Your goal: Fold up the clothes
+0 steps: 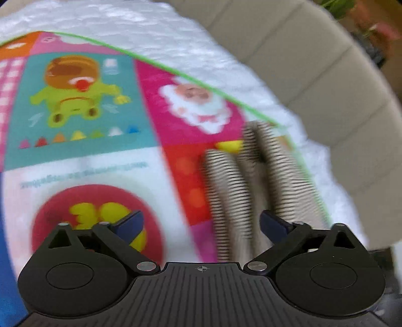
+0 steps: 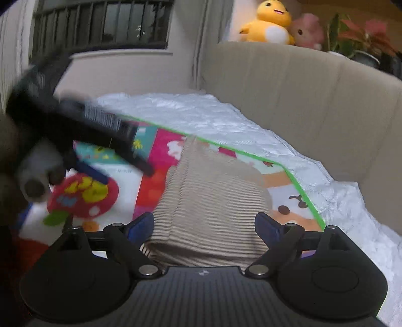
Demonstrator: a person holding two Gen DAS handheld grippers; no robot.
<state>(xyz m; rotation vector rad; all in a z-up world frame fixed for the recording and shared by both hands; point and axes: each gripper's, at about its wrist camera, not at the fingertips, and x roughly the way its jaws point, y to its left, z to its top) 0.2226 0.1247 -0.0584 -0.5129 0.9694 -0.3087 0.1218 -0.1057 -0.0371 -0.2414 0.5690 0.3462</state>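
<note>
While both frames are motion-blurred, the layout reads fine. The striped garment (image 2: 211, 198), beige with thin dark stripes, lies on a colourful cartoon play mat (image 1: 83, 110) with a green border, near the mat's right edge. It looks folded or bunched: in the left wrist view it shows as two ridged rolls side by side (image 1: 253, 181); in the right wrist view it's a flatter stack with a folded edge nearest the camera.

Left gripper (image 1: 201, 226): jaws spread wide, nothing between the blue fingertips (image 1: 130, 223). It hangs above the mat, with the garment ahead and to its right, reaching down near the right finger. Contact can't be confirmed. In the right wrist view the same gripper (image 2: 98, 173) appears as a dark blurred shape at upper left, above the mat and left of the garment.

Right gripper (image 2: 204, 226): jaws also wide apart, grasping nothing. The garment's near folded edge sits between the two fingers, just in front of the gripper body; whether the fingertips (image 2: 140, 223) touch the fabric is unclear.

The mat rests on a white quilted cover (image 2: 201, 113) spread over a beige sofa (image 2: 301, 100). A yellow plush toy (image 2: 268, 22), a pink plush toy (image 2: 306, 31) and a red-leaved plant (image 2: 361, 32) sit on top of the backrest. There's a barred window (image 2: 100, 22) at upper left.
</note>
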